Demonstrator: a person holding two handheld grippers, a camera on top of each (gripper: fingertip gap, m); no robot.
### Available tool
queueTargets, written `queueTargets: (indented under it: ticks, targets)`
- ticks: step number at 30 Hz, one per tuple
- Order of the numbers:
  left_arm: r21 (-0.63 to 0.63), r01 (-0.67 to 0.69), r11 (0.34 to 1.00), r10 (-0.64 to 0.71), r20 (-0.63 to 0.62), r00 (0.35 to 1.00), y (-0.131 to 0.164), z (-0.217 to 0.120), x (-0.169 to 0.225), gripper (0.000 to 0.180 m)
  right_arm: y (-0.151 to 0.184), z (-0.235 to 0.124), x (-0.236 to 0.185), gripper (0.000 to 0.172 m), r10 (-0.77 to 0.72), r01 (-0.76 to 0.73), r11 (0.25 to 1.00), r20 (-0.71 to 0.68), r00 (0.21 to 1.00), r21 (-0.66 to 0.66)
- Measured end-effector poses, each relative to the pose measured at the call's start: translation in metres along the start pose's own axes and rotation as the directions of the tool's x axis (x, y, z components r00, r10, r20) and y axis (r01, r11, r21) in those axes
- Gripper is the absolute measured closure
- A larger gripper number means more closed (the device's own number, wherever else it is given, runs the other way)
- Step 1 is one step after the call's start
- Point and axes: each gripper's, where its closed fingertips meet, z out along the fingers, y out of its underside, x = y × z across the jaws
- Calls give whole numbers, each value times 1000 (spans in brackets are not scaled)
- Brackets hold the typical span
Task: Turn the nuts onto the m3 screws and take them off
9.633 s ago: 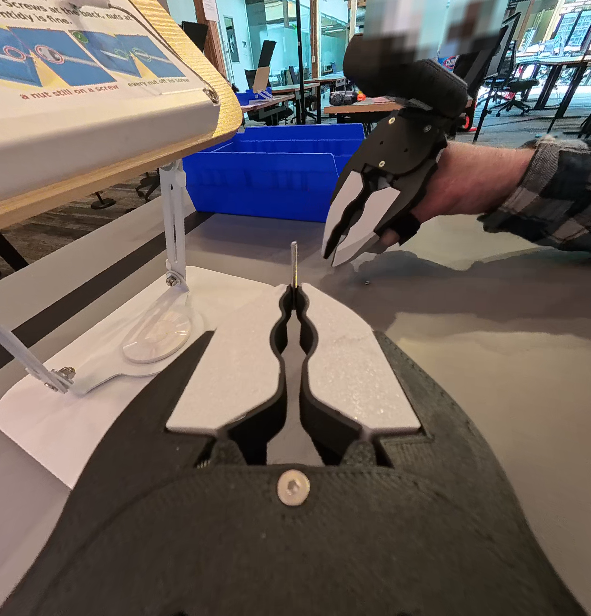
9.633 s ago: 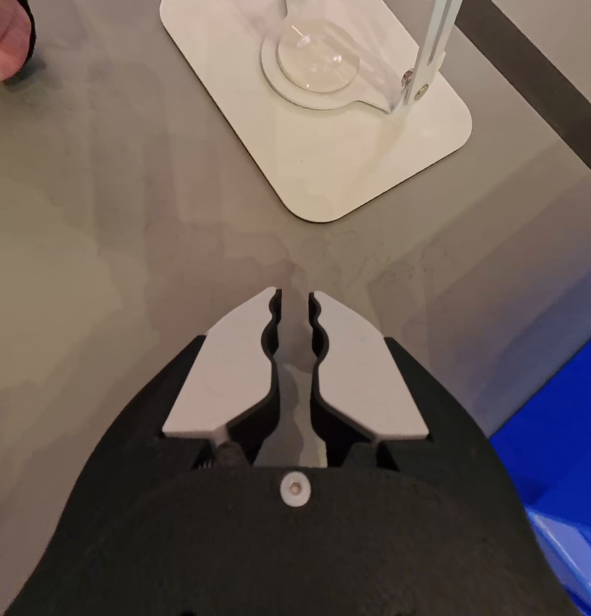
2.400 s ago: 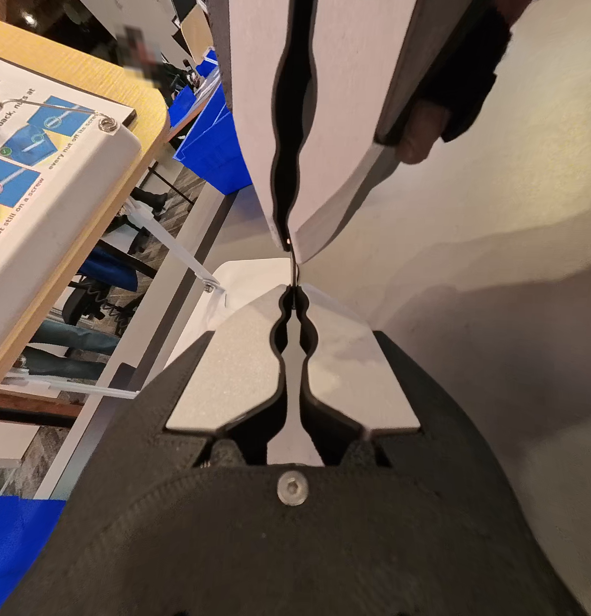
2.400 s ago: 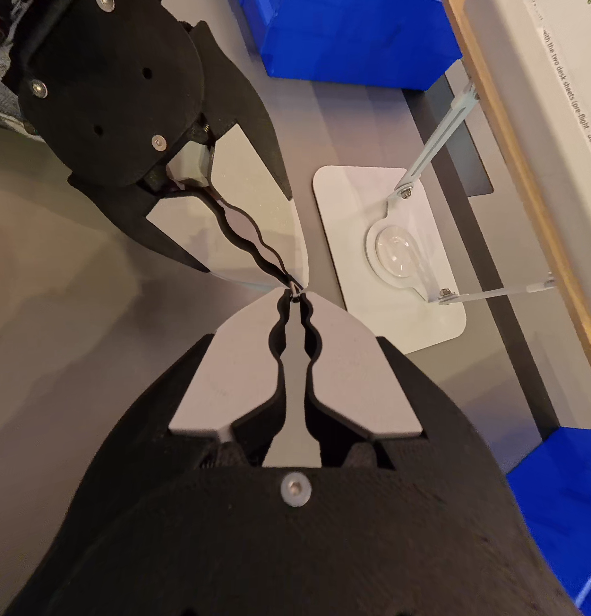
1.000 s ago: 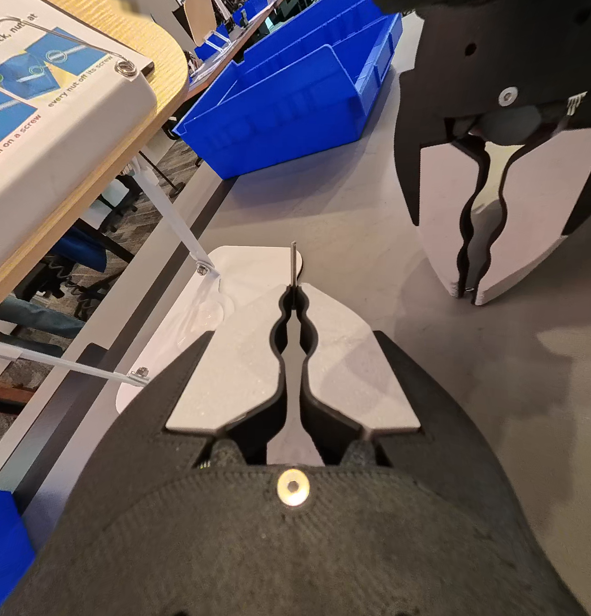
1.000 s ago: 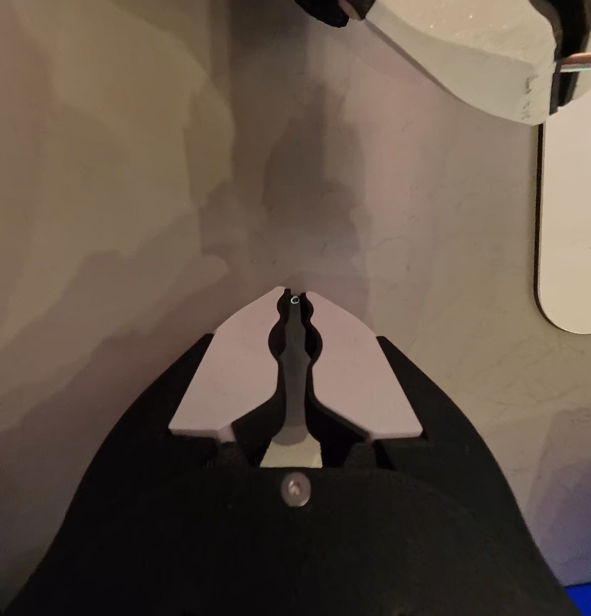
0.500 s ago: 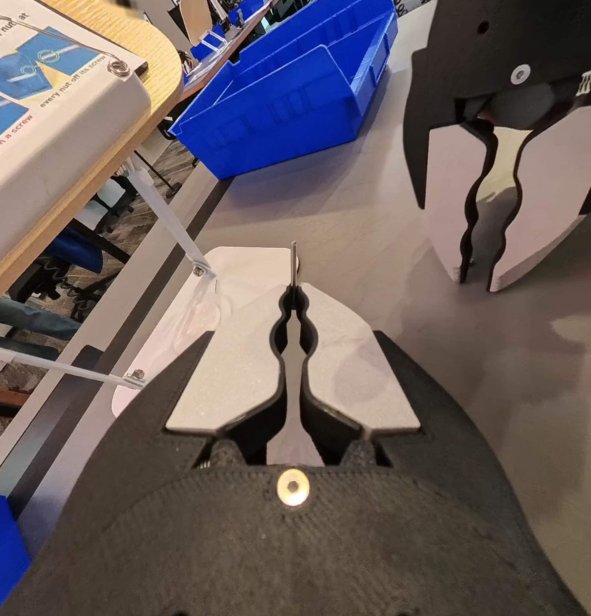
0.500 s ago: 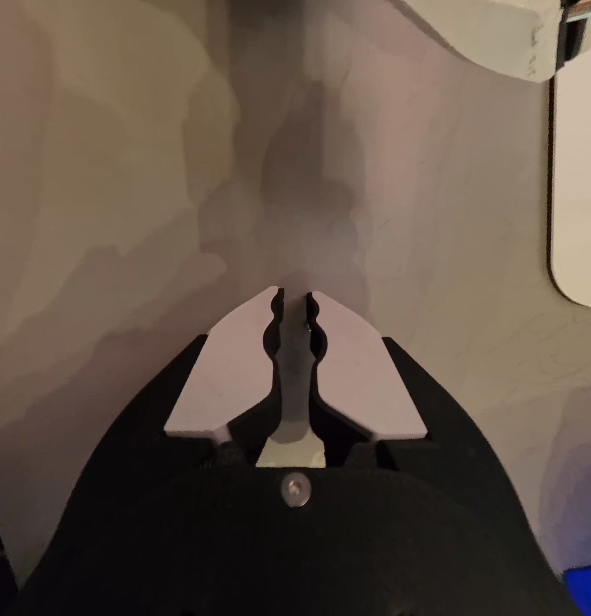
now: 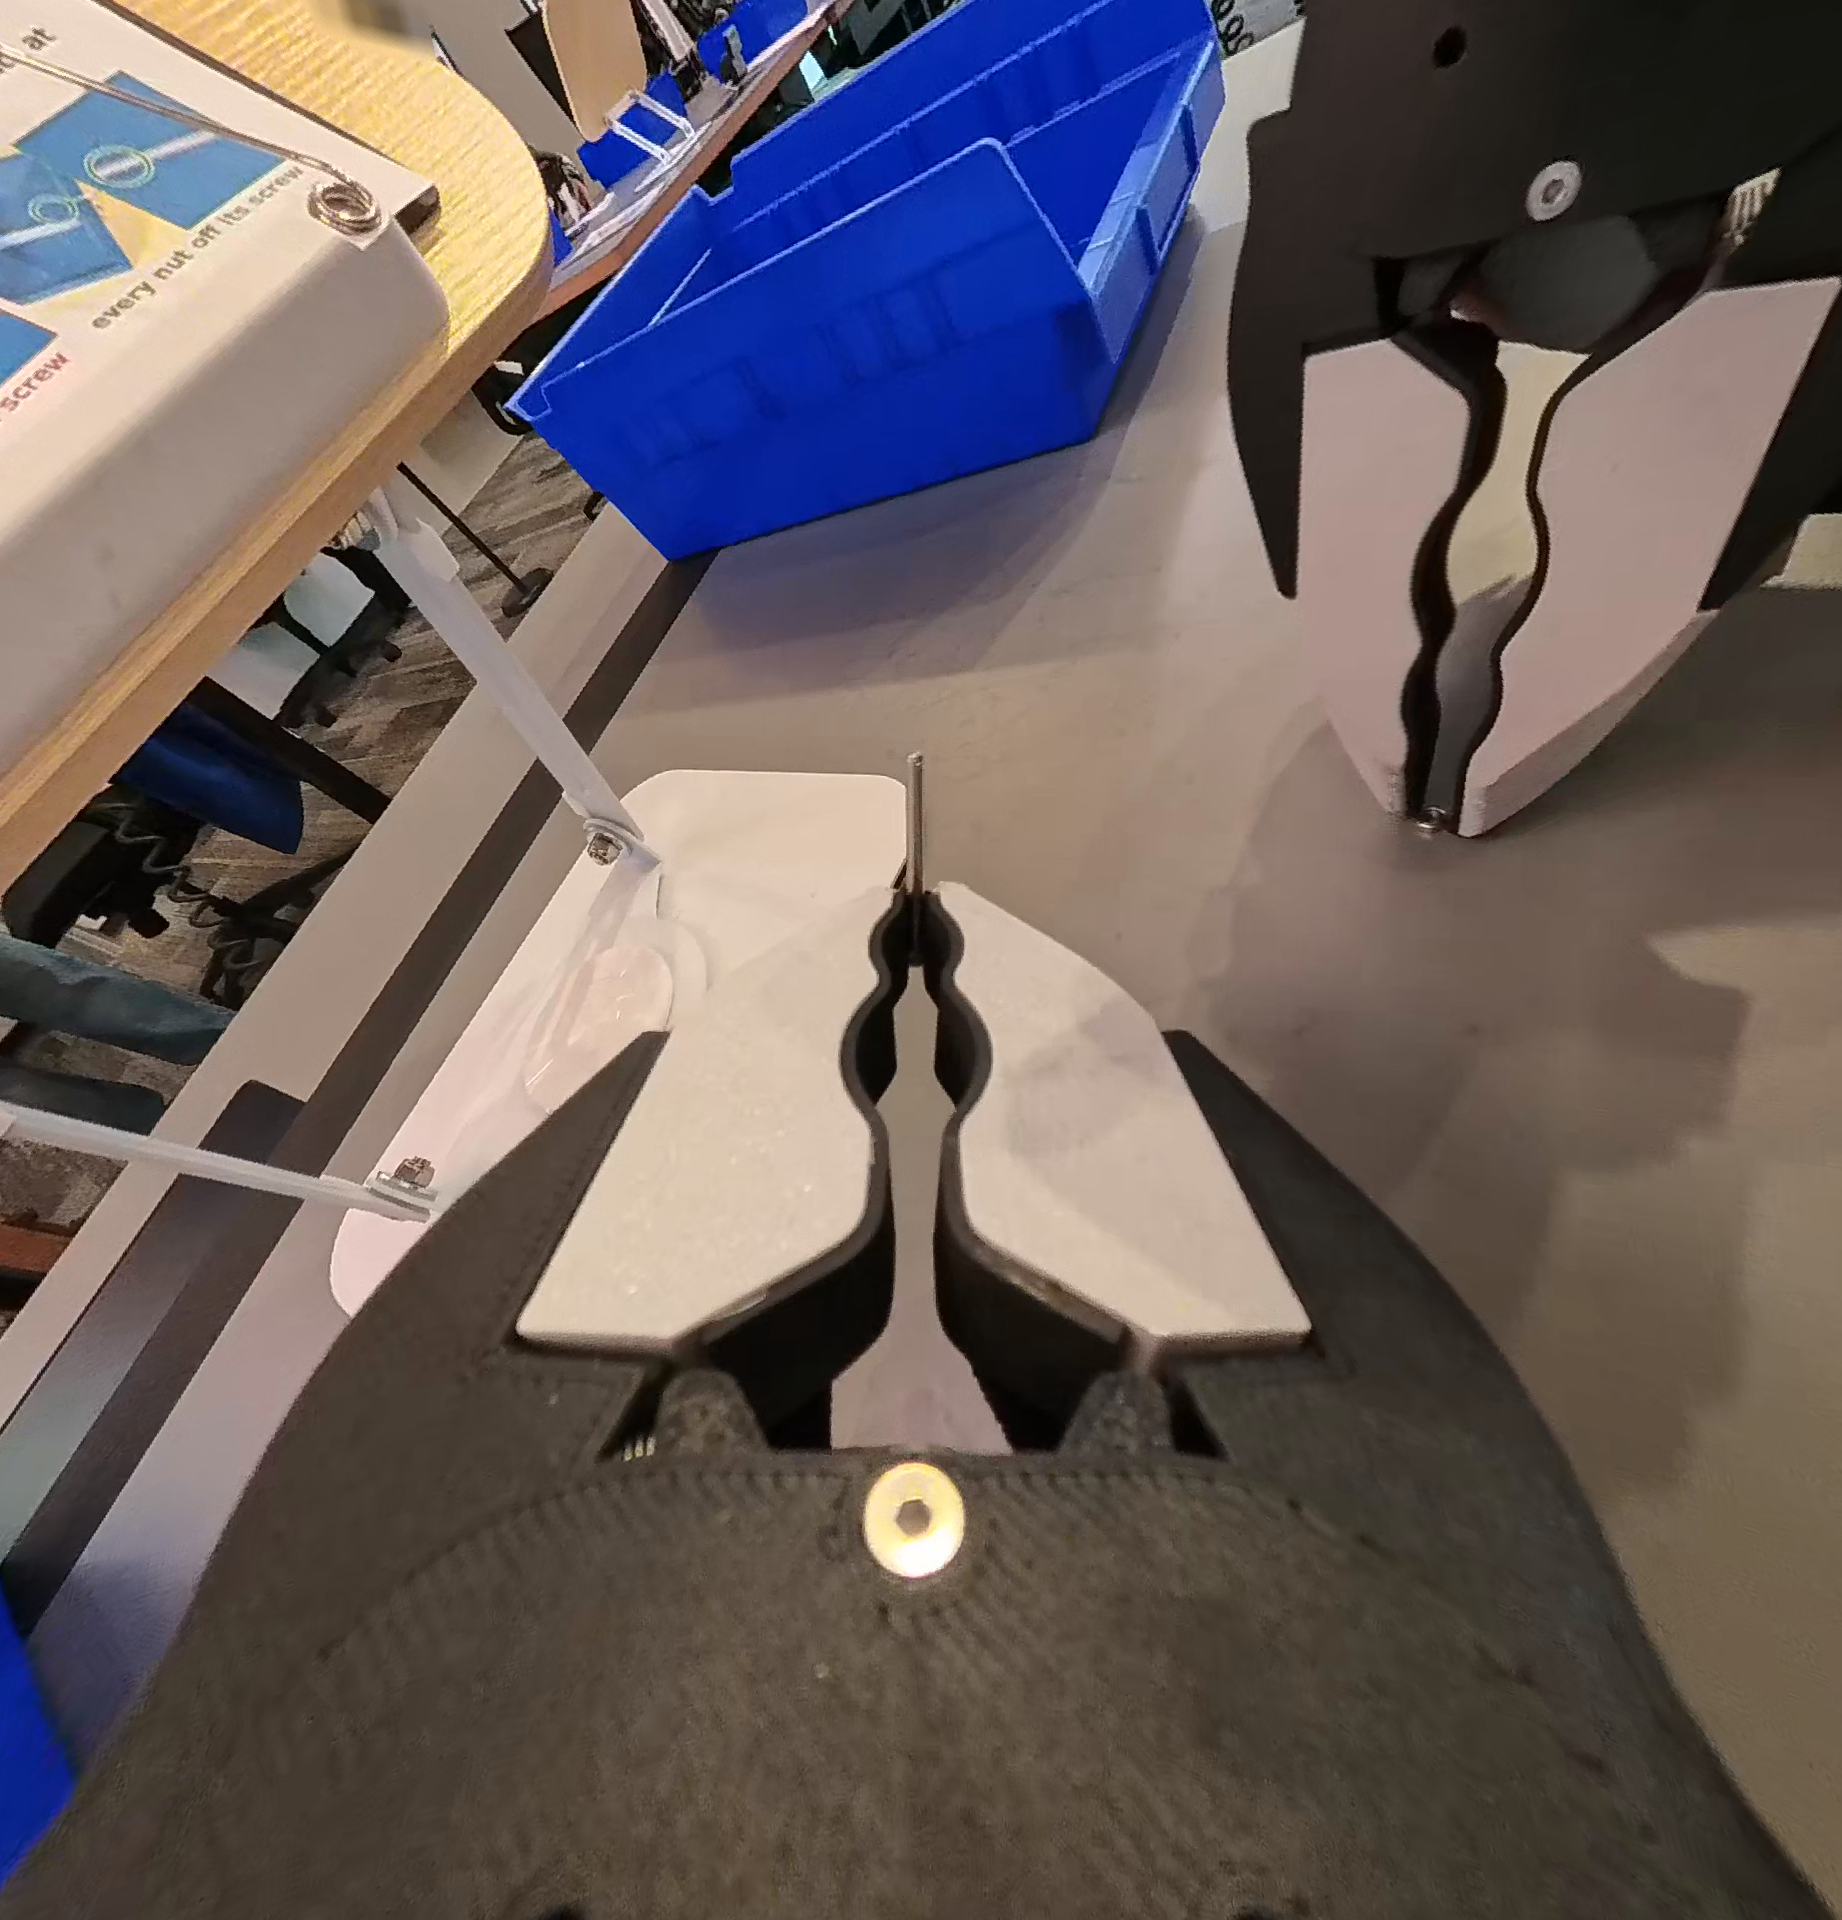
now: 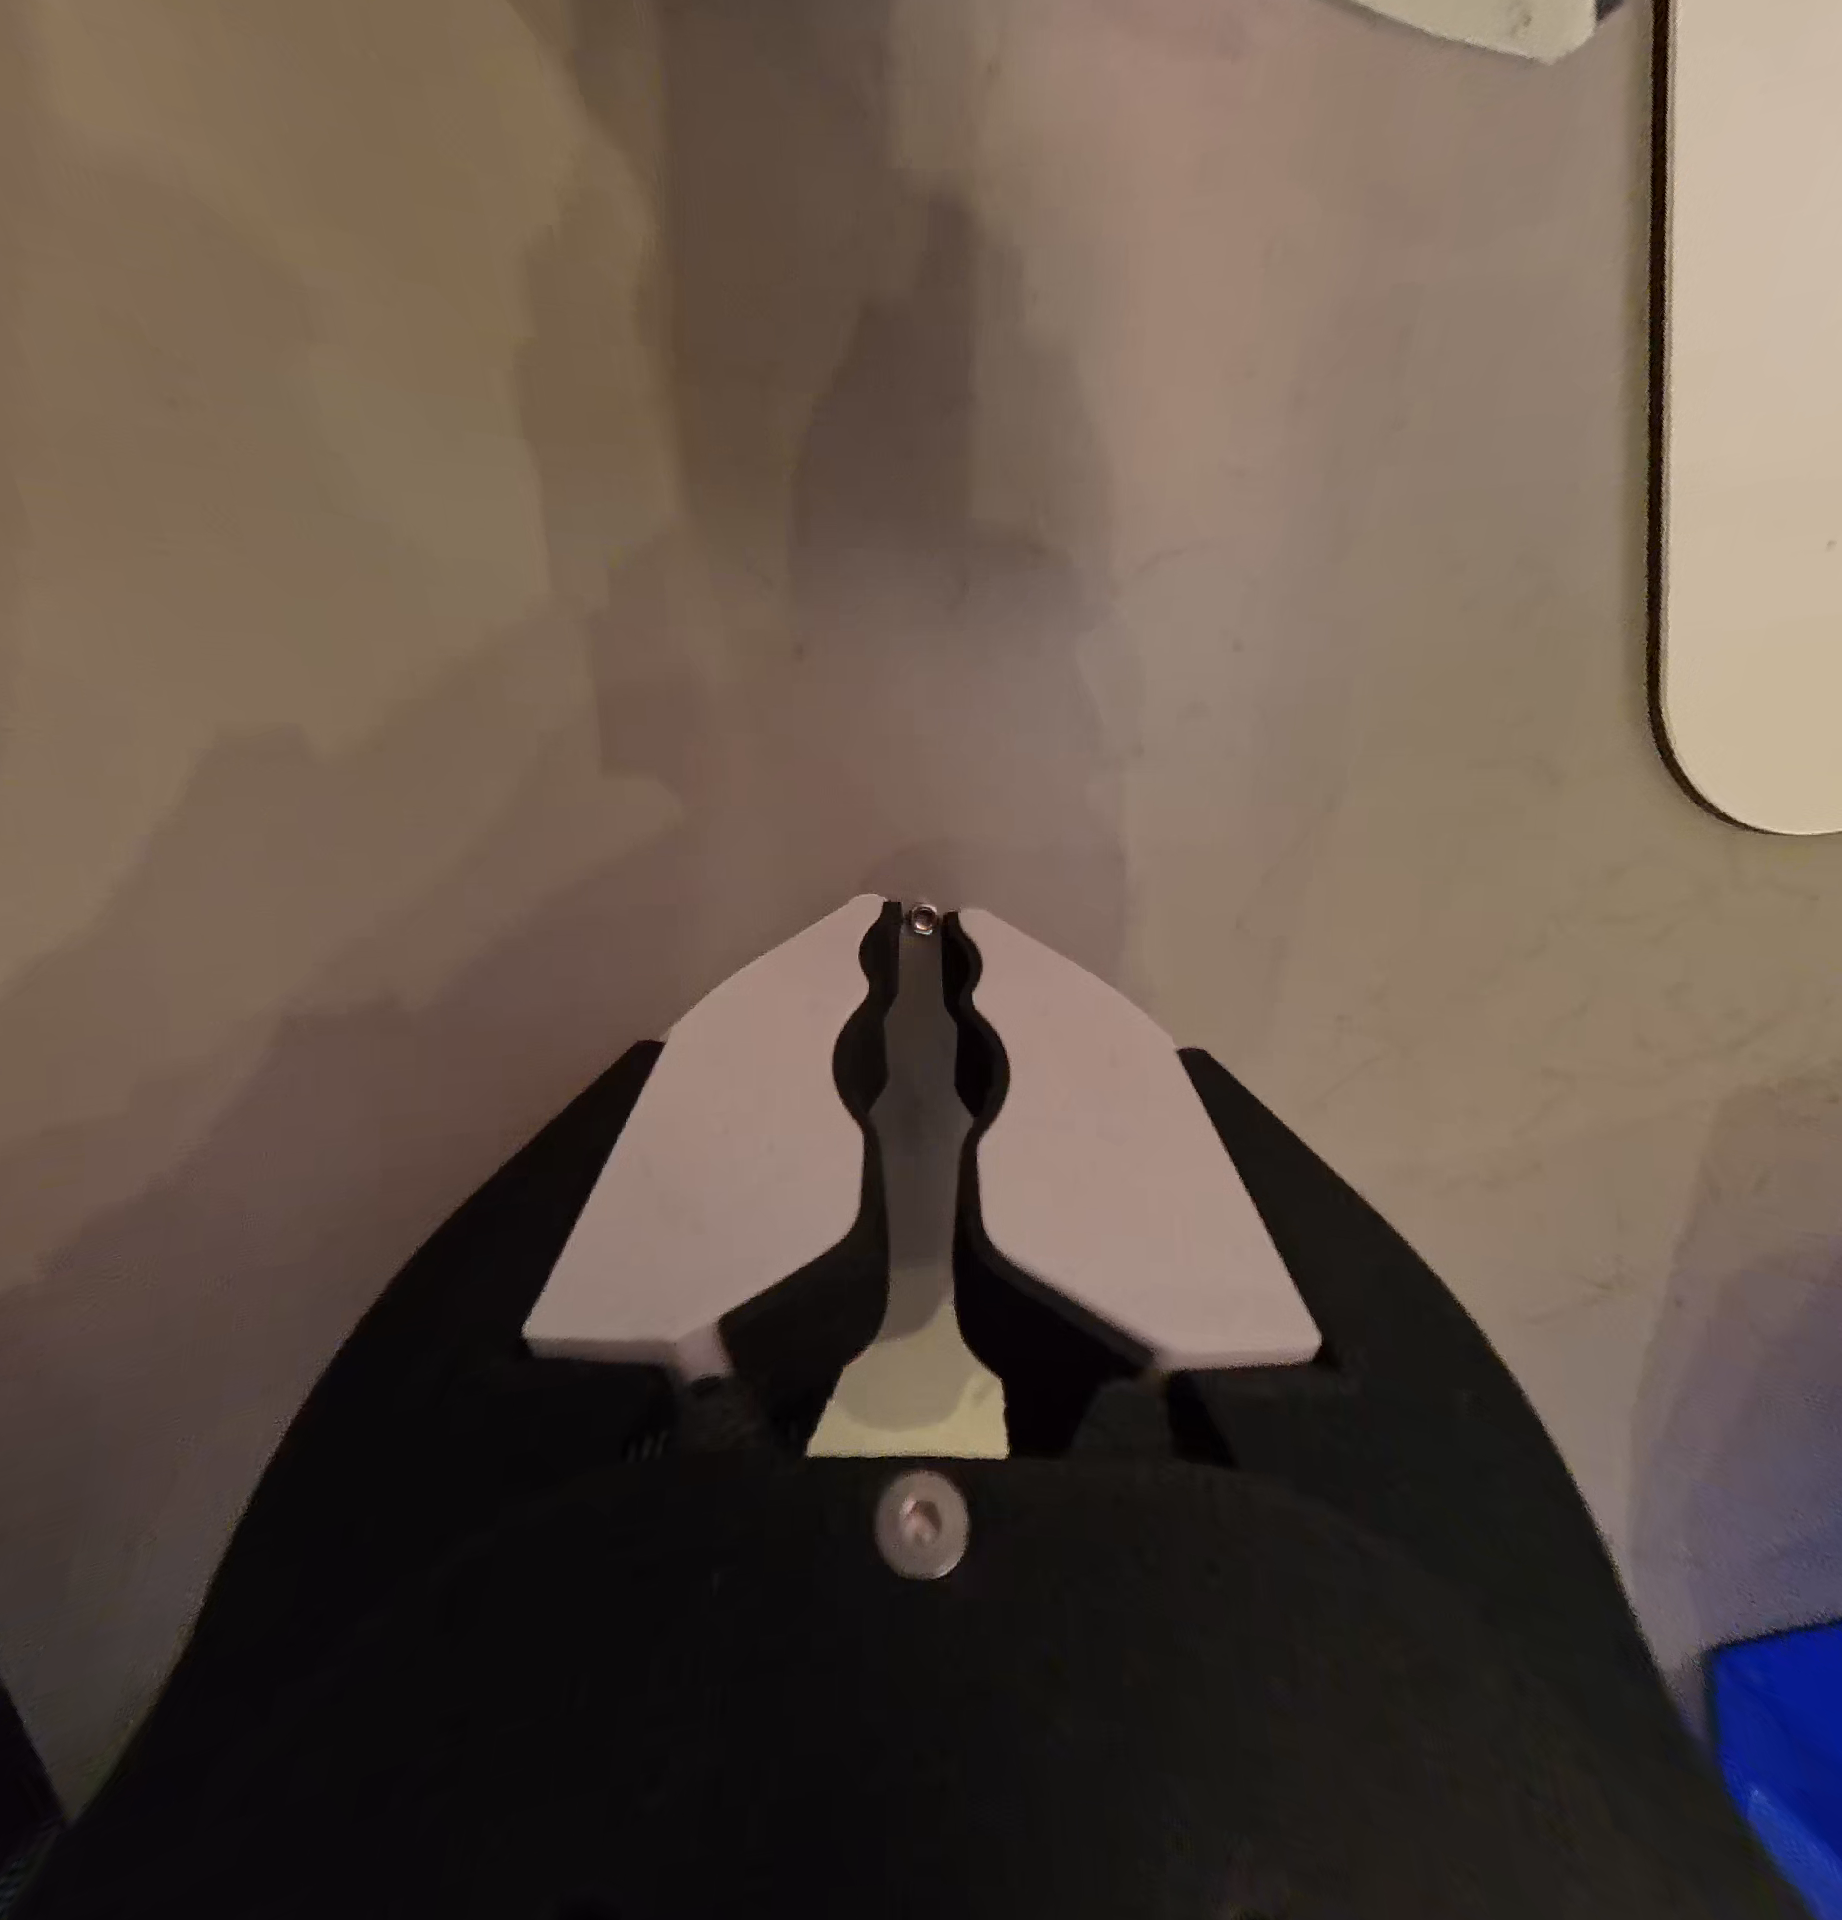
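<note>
The left gripper has its fingers clamped on a thin screw that sticks out toward 12 o'clock. At 2 o'clock, the right gripper points down at the bench, fingers nearly closed around a tiny nut, seemingly pinching it.

Counter layout, from the left wrist view

The left gripper sits at 6 o'clock, its screw pointing to 12; a plate lies at 10 on the counter, a bin behind at 11, the right gripper with a nut at 2.
</note>
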Motion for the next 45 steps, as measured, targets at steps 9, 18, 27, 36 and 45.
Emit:
queueTargets:
  ticks: [9,18,27,36,45]
  targets:
    - [0,-1,1000,1,-5,1000,0,0,1,179,-2,1,-2,164,-45,45,999,12,999,-27]
    - [-1,-3,1000,3,-11,1000,0,0,2,179,-2,2,-4,165,-133,136,989,56,990,-59]
    - [-2,-3,1000,3,-15,1000,0,0,3,179,-2,2,-5,166,-161,164,986,97,982,-30]
    - [0,-11,1000,11,-40,999,-1,1,8,179,-26,-17,7,167,-138,135,985,21,990,108]
    - [3,-21,1000,21,-59,998,-2,0,13,179,-90,-66,37,167,-136,182,911,-149,980,370]
